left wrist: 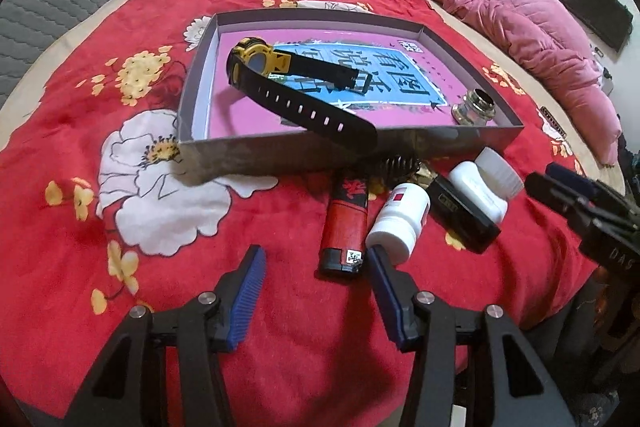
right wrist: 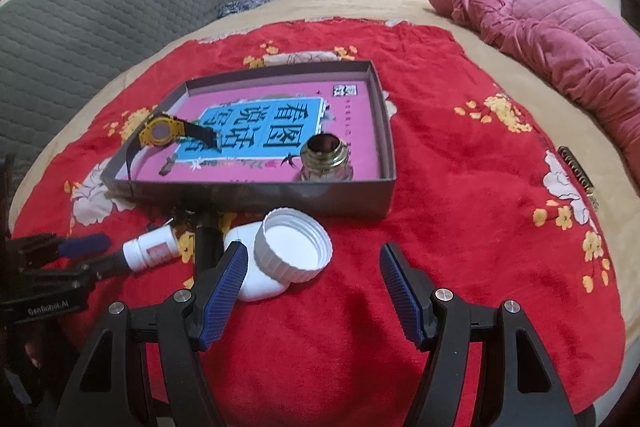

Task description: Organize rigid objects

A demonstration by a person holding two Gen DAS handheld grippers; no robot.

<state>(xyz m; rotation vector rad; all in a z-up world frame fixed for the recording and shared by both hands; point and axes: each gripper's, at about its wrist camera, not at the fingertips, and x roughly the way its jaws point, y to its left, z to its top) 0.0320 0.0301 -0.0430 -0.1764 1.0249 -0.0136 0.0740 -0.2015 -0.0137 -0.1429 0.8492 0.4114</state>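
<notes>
a: left wrist view: why is the left gripper (left wrist: 316, 267) spread, holding nothing?

b: it's lining up on the red lighter (left wrist: 345, 227) at twelve o'clock, beside the white bottle (left wrist: 400, 223). the watch (left wrist: 260, 59) already lies in the box (left wrist: 280, 155).

a: right wrist view?

b: right gripper (right wrist: 312, 263) gapes too, empty. the white cap (right wrist: 294, 245) sits between its fingers; the glass jar (right wrist: 326, 159) is boxed at twelve.

Left hand-held gripper (left wrist: 316, 267) open above red lighter (left wrist: 345, 227), white bottle (left wrist: 400, 223).
</notes>
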